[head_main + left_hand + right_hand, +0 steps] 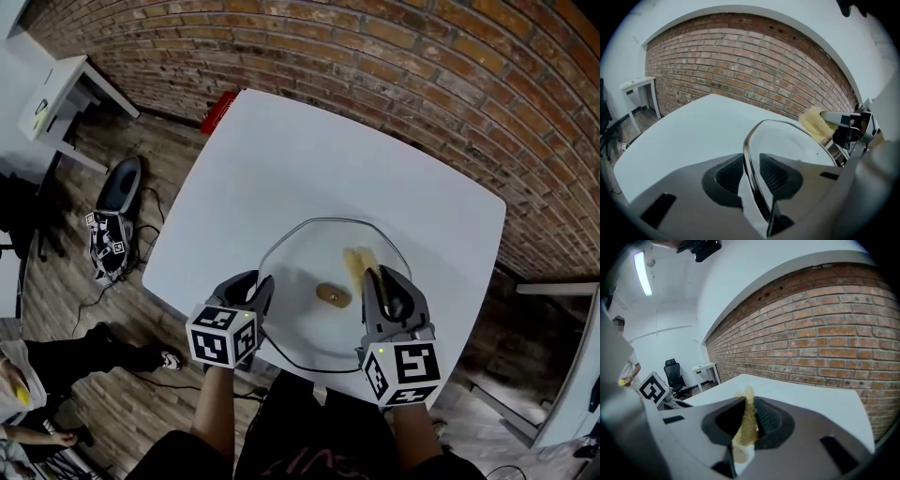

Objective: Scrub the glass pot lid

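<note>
Left tool [258, 288] clamps glass pot lid [302, 267] on white table [328, 155]; right tool [381, 281] pinches sponge [356, 262] above it.

Office-like workroom: bare brick wall [375, 75], white table [309, 159], side desk [56, 94], black swivel chair [671, 372], ceiling strip light [643, 273], wood-plank floor [141, 417].

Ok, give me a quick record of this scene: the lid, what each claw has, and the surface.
surface: white table
lid: glass pot lid at the table's near side, knob facing up
left claw: closed on the lid's rim
right claw: closed on a yellow sponge, held over the lid
sponge contact with glass: cannot tell
</note>
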Motion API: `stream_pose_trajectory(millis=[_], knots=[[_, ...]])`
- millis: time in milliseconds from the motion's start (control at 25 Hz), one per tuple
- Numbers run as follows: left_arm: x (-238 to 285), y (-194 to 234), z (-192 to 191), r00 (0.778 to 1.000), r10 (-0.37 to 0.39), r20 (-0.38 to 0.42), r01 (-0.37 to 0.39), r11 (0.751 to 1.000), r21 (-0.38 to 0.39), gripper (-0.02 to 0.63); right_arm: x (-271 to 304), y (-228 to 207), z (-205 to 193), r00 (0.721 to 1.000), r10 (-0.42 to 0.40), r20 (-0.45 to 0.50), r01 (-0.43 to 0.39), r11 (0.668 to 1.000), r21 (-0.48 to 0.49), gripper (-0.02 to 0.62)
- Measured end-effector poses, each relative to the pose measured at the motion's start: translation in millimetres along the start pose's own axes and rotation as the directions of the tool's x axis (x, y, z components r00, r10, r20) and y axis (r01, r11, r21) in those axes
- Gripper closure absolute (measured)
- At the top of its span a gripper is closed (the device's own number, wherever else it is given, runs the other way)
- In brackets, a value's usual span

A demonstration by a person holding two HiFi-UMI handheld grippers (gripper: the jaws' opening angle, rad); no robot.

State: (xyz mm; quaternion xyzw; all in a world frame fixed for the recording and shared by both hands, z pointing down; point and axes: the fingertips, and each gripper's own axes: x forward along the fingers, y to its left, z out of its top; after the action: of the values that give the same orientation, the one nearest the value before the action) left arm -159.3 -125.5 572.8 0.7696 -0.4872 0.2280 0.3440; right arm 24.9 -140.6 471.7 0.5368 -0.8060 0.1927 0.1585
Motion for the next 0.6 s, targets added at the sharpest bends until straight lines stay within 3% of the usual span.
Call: stream_pose_trajectory(millis=[280, 600], knots=[[-3, 2, -2, 1.000, -0.007, 0.001, 0.007, 1.000, 0.003, 0.497, 10, 22, 5, 0.999, 0.040, -0.001, -0.040, 0.999, -0.002, 0.538], [-2, 2, -1, 1.000, -0.011, 0.005, 0.011, 1.000, 0.004, 0.497, 51, 97, 1, 0.980, 0.198, -0.034, -0.197, 0.980, 0.018, 0.538]])
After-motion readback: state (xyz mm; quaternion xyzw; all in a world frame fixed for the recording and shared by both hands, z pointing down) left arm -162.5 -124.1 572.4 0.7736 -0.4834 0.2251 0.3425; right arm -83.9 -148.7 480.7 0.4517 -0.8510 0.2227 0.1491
